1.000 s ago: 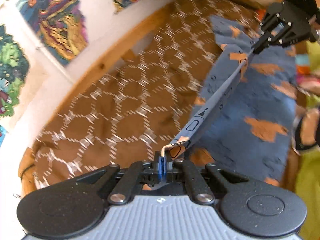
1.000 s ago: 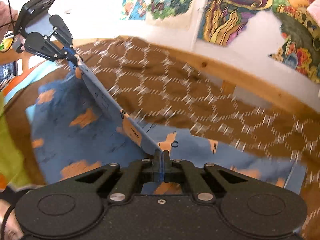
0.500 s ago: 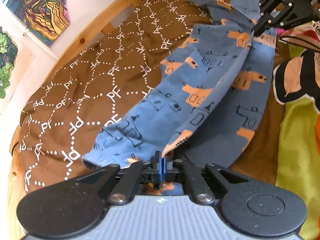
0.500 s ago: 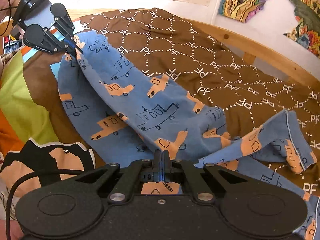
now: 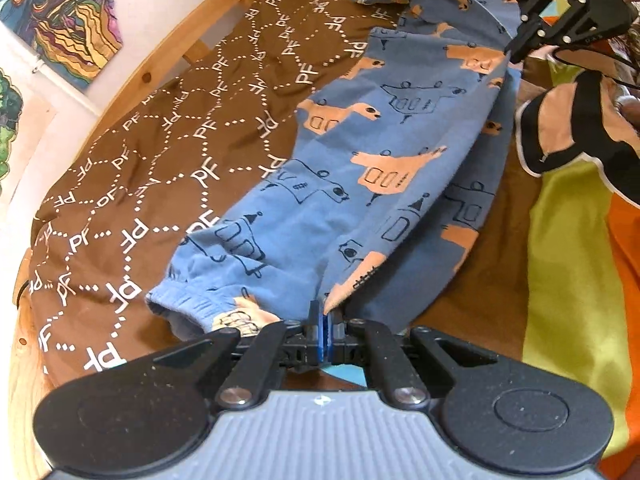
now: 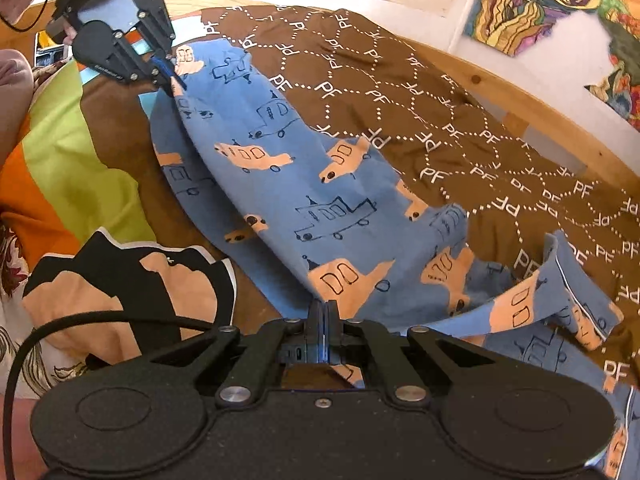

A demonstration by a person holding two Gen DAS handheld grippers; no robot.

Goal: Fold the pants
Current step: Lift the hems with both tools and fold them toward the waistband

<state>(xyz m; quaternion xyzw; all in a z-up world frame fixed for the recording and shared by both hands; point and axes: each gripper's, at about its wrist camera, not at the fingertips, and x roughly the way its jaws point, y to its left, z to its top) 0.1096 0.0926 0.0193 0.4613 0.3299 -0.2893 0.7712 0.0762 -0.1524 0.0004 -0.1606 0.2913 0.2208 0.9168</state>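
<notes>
Both tools pinched tight on cloth. L gripper (image 5: 325,316): blue pads pressed together on a fold edge of the pants (image 5: 360,184), near the elastic cuff (image 5: 188,304) at ~9 o'clock of the tips. R gripper (image 6: 323,312): fingers closed on the same long edge, farther up the garment toward the seat/waist end. Each tool shows in the other's view: L at ~11 o'clock in the right wrist view, R at ~1 o'clock in the left wrist view.

Pants location: on the brown PF-print bedcover (image 5: 168,152), one leg laid over the other. Held edge runs as a ridge btw the two grippers. Lower layer sticks out on the near side, so the legs do not look matched edge to edge. Waist portion (image 6: 560,300) is bunched and partly upturned at ~3 o'clock of the R tips.

Risks from here (judgement):
- Can't tell how many layers each pinch holds. If only the top layer, a pull would shift it off the lower leg → skewed fold.
- Edge looks slack rather than taut. Letting go now prob. leaves a soft ridge or wrinkles in the top leg.
- Crumpled waist end could get trapped under the next fold and make a lump.
- Bedcover is soft and creased; dragging the cloth across it may ruck both.
- Striped green/orange blanket (image 5: 568,248) and a black-and-tan printed item (image 6: 120,280) lie just beside the near edge. A low sweep that way could snag them.
- Cable (image 6: 80,320) loops near the R tool; could catch fabric.
</notes>
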